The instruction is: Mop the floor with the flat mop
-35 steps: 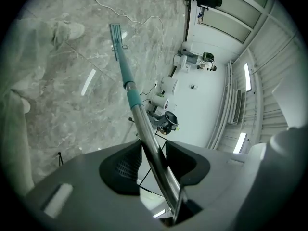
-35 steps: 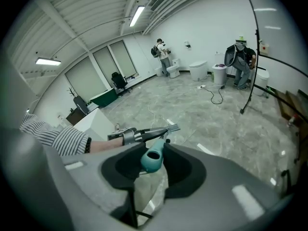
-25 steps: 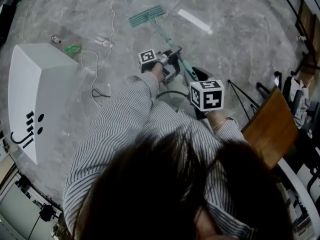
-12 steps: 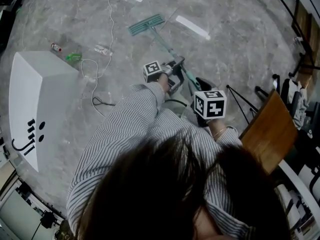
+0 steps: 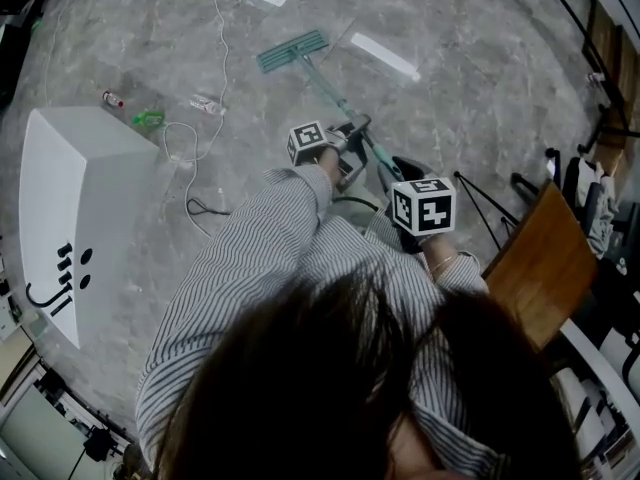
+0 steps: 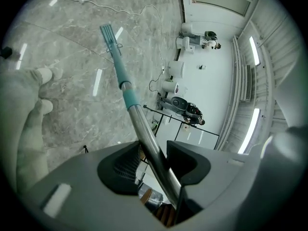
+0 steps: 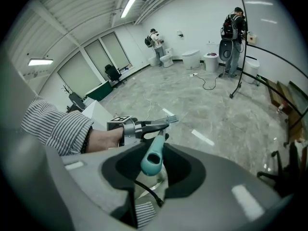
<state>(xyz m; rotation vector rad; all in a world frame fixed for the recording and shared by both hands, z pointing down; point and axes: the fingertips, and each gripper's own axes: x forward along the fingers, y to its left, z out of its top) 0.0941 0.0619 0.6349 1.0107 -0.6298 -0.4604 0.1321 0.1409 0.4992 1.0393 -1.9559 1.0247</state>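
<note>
The flat mop lies with its teal head on the grey marbled floor, its handle slanting back toward me. My left gripper holds the metal pole partway up; its jaws have just been opening a little with the pole still between them, pressed against one jaw. In the left gripper view the teal sleeve and mop head run away over the floor. My right gripper is shut on the teal end grip, below its marker cube.
A white box stands at the left, with a white cable, a small bottle and green litter beside it. A wooden chair and black stand legs are at the right. Two people stand far off.
The head view has shifted slightly, so everything sits a bit lower in the picture. The mop and both grippers keep the same places relative to each other.
</note>
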